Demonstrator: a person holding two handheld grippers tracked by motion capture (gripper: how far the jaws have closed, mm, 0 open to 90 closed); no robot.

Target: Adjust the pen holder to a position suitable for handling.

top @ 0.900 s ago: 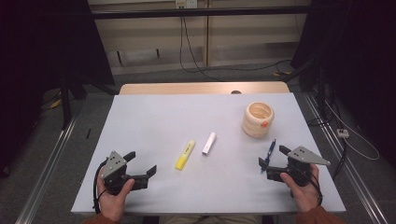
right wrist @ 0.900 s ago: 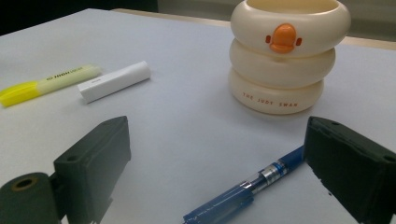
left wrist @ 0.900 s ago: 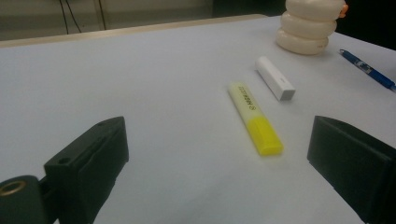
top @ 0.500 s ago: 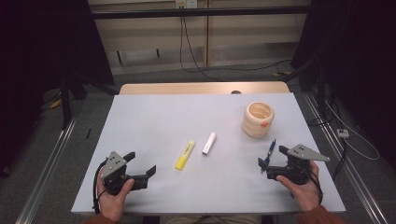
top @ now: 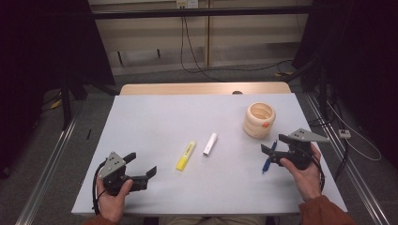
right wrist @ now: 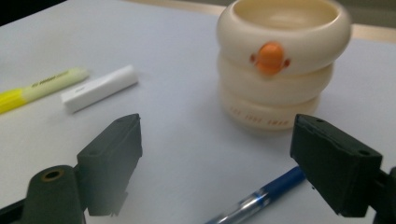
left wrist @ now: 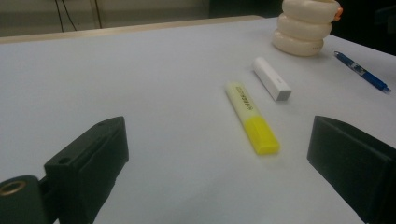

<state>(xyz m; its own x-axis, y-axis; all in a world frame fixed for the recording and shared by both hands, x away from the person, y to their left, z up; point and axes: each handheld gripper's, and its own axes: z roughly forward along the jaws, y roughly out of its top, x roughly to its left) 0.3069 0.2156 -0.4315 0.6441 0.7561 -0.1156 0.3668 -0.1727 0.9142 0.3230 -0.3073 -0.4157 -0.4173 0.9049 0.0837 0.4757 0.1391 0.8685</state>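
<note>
A yellow highlighter (top: 186,155) and a short white stick (top: 210,144) lie side by side in the middle of the white table (top: 187,112). A cream ribbed cup (top: 259,119) with an orange knob stands at the right. Just in front of it lies a blue pen (top: 269,158). My right gripper (top: 275,145) hovers open over the pen's far end; the pen (right wrist: 261,196) runs slanted on the table below its jaws, with the cup (right wrist: 280,70) straight ahead. My left gripper (top: 141,164) is open and empty near the front left, facing the highlighter (left wrist: 252,116) and white stick (left wrist: 272,79).
A wooden strip (top: 202,88) borders the table's far edge. Cables trail on the floor behind, and metal rails (top: 51,159) run along both sides. The cup (left wrist: 303,28) and pen (left wrist: 359,70) sit far off in the left gripper view.
My right gripper has moved a little away from the person, toward the cup, still open over the pen. The left gripper and the objects have stayed put.
</note>
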